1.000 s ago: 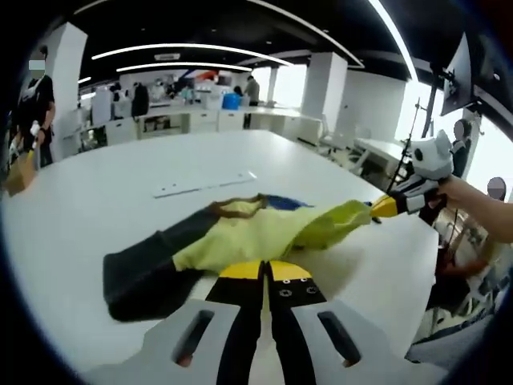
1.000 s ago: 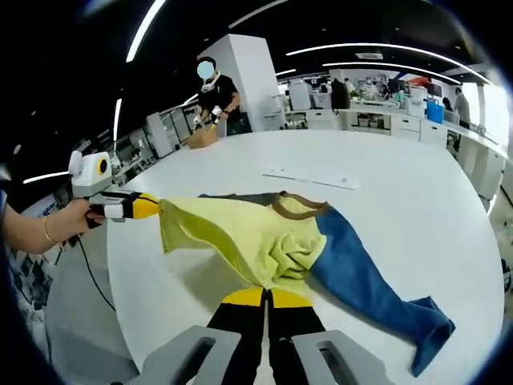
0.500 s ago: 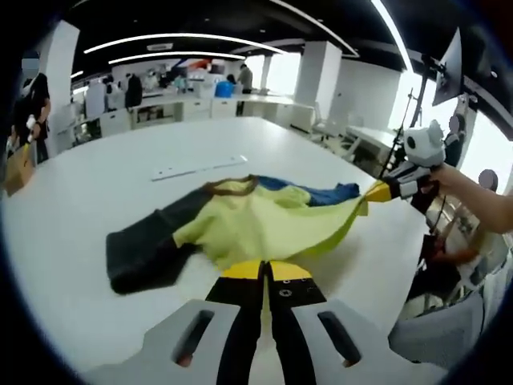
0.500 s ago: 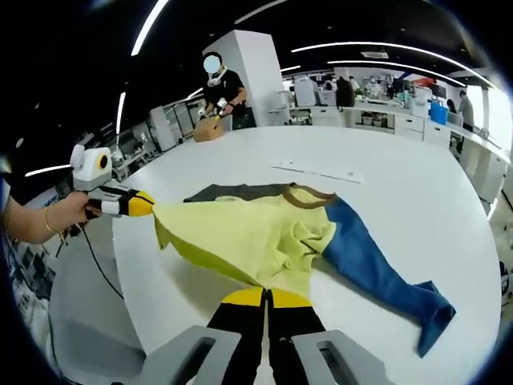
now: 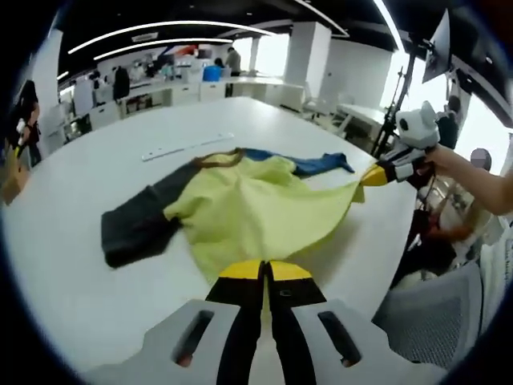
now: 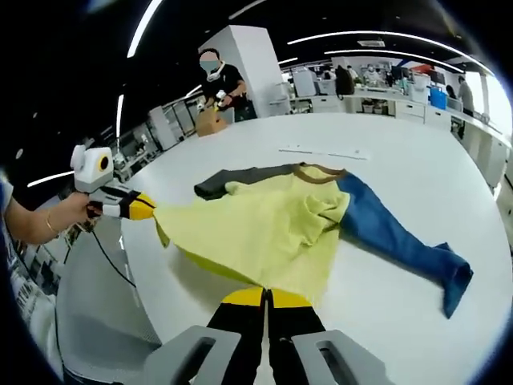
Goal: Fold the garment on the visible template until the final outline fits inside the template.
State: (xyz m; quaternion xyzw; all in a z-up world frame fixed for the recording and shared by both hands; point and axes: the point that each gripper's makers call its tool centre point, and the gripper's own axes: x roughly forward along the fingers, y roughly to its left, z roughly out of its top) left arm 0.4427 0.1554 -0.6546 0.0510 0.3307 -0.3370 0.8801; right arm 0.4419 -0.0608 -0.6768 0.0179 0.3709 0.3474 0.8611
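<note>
Both grippers, left gripper (image 5: pixel 263 271) and right gripper (image 6: pixel 264 297), clamp the yellow garment (image 6: pixel 256 228) hem, stretched above the white worktop (image 5: pixel 72 233); the right gripper view reveals its blue sleeve (image 6: pixel 401 245) fully.

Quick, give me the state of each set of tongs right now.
Left tongs: closed on the yellow hem of the shirt.
Right tongs: closed on the same hem at the other corner.

Garment (image 5: pixel 240 212) lies on table (image 5: pixel 72 241), strip (image 5: pixel 186 147) behind it.
</note>
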